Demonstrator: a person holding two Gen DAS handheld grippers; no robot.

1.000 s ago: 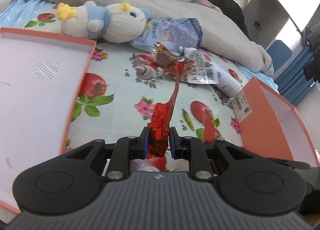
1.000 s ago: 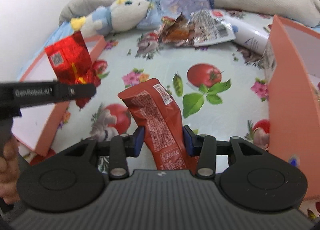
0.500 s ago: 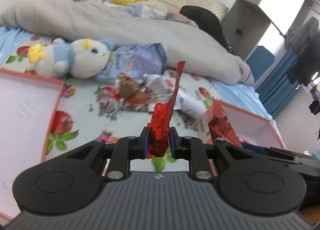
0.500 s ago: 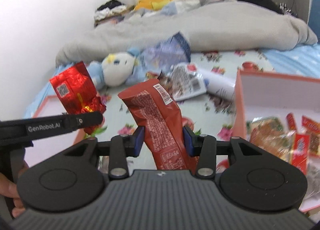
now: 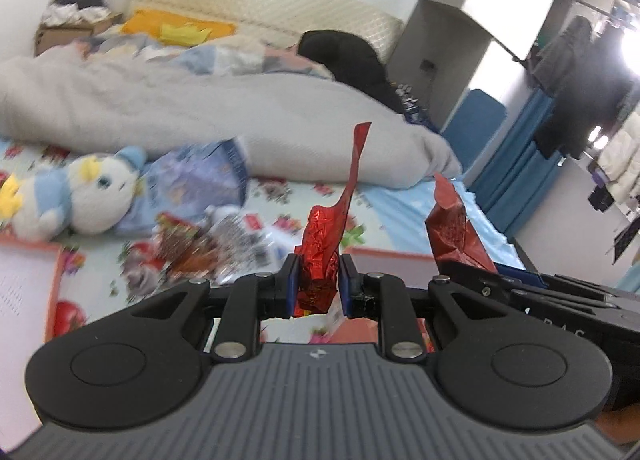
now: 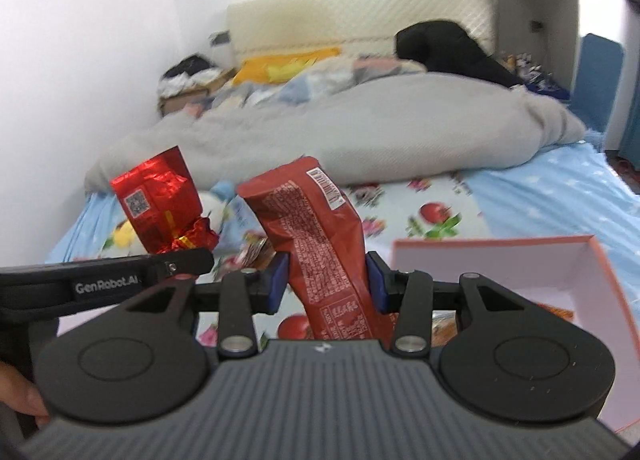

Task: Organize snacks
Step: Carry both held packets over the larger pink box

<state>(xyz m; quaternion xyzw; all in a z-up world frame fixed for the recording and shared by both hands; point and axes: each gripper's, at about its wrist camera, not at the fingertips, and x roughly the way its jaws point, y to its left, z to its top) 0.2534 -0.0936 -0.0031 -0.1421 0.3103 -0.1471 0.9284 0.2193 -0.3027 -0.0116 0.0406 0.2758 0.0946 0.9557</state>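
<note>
plush toy (image 5: 86, 196), grey duvet (image 6: 360, 128), black garment (image 5: 344, 56)

Both grippers lifted higher above the bed (image 5: 384, 200) — packets raised, views tilted up

A shiny red foil packet (image 5: 320, 256) and a matte red snack bag (image 6: 320, 244) with white print are shown. The bedsheet (image 6: 520, 196) is pale blue, printed with red tomatoes and green leaves. The duvet (image 5: 200, 116) is grey, the plush toy (image 5: 80, 196) white, blue and yellow, the box (image 6: 600, 260) orange-rimmed, white inside.
</note>
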